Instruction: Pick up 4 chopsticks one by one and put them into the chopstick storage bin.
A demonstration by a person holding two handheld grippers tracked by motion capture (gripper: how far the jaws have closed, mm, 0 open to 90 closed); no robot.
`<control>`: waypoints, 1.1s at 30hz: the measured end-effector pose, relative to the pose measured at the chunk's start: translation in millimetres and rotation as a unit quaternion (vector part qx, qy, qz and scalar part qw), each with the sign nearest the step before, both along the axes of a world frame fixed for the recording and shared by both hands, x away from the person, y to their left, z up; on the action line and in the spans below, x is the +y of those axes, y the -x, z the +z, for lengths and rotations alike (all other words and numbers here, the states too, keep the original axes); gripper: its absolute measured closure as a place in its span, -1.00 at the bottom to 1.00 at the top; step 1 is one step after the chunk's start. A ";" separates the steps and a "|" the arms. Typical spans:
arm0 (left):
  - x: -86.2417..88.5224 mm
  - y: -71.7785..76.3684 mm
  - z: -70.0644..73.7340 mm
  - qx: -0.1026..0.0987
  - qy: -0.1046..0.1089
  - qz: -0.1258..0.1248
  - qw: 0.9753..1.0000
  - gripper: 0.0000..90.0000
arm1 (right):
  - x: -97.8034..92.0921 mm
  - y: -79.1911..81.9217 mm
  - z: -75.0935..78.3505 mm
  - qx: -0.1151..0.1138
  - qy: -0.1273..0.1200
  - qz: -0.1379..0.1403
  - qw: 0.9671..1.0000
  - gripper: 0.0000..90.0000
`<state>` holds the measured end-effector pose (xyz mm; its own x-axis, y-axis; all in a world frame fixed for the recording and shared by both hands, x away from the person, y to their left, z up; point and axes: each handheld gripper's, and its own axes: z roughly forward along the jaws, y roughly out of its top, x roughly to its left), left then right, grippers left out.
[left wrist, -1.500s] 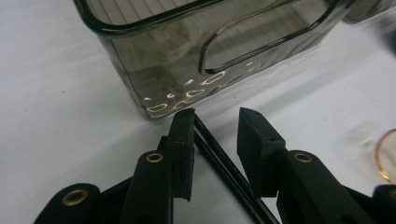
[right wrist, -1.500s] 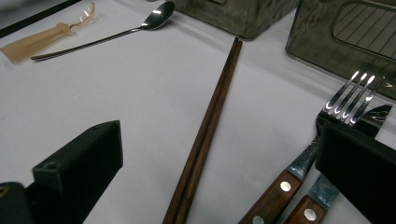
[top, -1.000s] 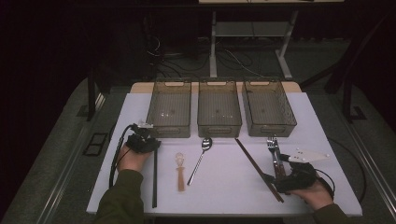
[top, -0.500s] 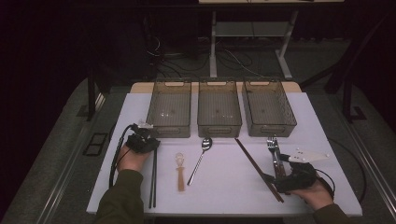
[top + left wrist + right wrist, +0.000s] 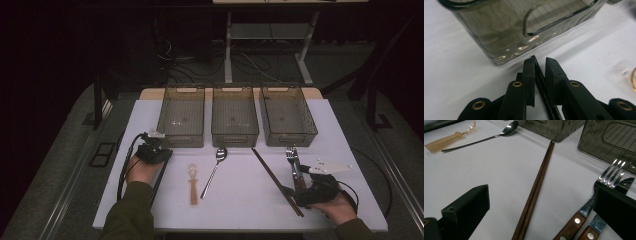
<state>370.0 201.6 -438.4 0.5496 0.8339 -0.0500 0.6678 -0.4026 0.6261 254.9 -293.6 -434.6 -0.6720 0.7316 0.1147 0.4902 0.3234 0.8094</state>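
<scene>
— What surrounds the work?

— A white table point(image 5: 240, 200) in a dark room, with three smoky see-through plastic bins point(image 5: 235, 114) in a row.

— And the tools?

— The left gripper point(image 5: 539, 65) is clenched on thin black chopsticks point(image 5: 543, 87), just beside the left bin. The right gripper point(image 5: 541, 202) is spread wide over the brown wooden chopsticks point(image 5: 536, 187), gripping nothing.

metal spoon point(image 5: 215, 168), clear-headed spoon point(image 5: 192, 179), three bins point(image 5: 235, 114)
</scene>
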 end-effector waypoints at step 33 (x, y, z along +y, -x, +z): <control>-25.2 2.2 -3.2 0.000 0.024 -0.106 0.994 0.78 | -0.5 0.0 0.3 -0.001 -0.001 0.000 1.000 -0.99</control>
